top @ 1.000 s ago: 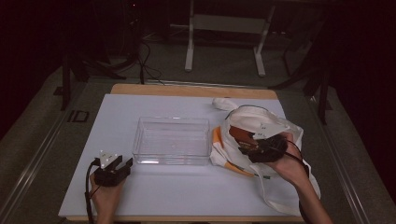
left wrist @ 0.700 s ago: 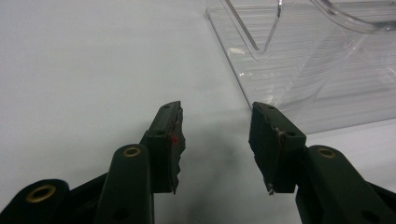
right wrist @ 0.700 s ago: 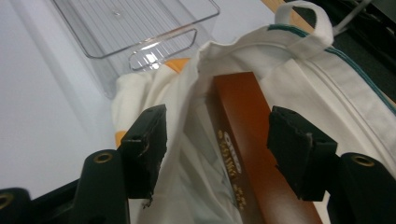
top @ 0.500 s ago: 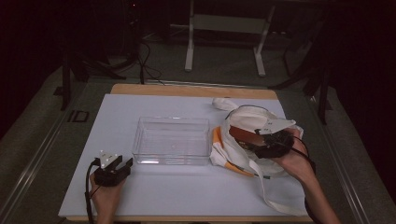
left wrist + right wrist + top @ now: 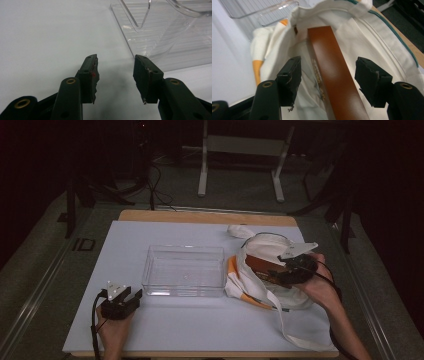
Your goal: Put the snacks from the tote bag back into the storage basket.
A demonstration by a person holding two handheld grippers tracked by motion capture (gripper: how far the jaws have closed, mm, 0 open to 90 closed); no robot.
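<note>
Cream cloth tote bag (image 5: 272, 270) lies open-mouthed on the white counter (image 5: 90, 270), beside a clear plastic bin (image 5: 183, 270); inside, a brown rectangular box (image 5: 332, 70) sits between the right gripper (image 5: 328, 75)'s released jaws, likely for lifting out. Left gripper (image 5: 115, 72) rests unclenched, empty.

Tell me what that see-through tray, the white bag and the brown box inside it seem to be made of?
The tray looks like clear hard plastic: glossy, with ridged walls you see through. The tote bag seems woven cotton or canvas: matte, creased, with stitched seams. The brown box is probably coated cardboard, though its smooth sheen and sharp edges leave plastic possible.
</note>
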